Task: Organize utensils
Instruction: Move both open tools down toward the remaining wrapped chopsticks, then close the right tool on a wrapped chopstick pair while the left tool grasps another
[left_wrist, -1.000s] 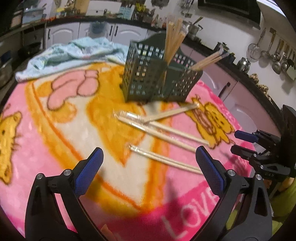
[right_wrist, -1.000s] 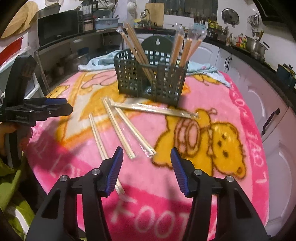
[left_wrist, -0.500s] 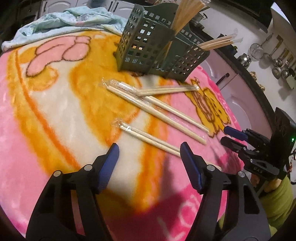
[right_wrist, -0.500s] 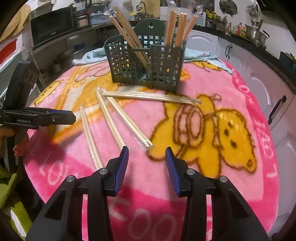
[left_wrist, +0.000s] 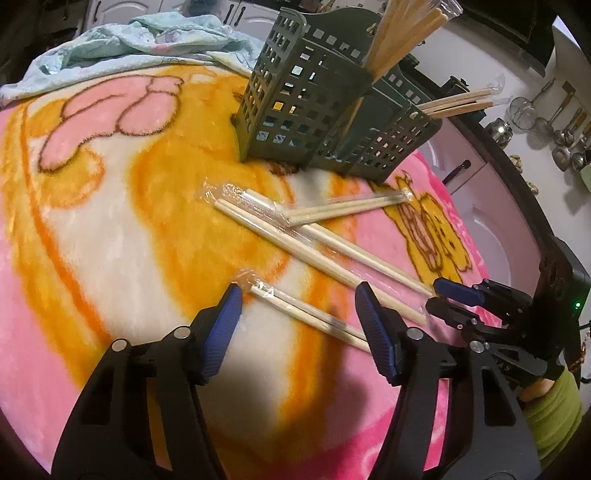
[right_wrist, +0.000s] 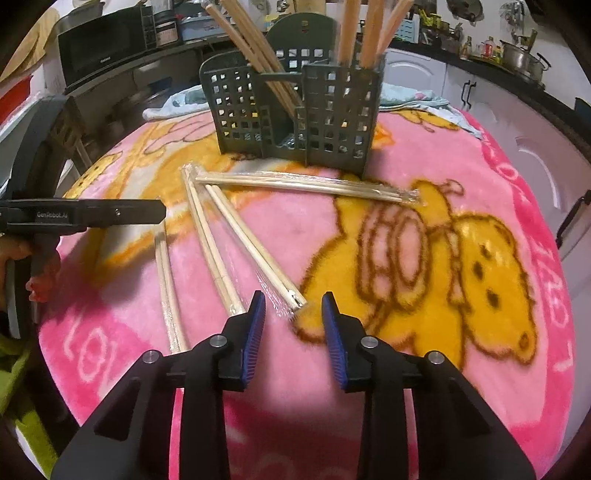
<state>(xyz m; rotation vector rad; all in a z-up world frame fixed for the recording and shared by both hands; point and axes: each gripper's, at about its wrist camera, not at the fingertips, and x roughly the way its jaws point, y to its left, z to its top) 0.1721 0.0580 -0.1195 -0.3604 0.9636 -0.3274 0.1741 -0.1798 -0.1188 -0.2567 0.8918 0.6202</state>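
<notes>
Over blanket (left_wrist: 110, 229) | left hand-held gripper (left_wrist: 299, 314) lower, agape astride chopsticks (left_wrist: 314, 319) | right hand-held gripper (right_wrist: 293, 317) narrower, released

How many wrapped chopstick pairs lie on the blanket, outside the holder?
4: one crosswise before the holder, two fanning toward the right gripper, one beside the left gripper.

Pink cartoon blanket (right_wrist: 461, 155) carries dark green caddy (right_wrist: 295, 110), four wrapped chopstick pairs (right_wrist: 255, 254), crumpled pale-blue cloth (left_wrist: 129, 40).

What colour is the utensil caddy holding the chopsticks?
Dark green utensil caddy, clearest in the right wrist view.
</notes>
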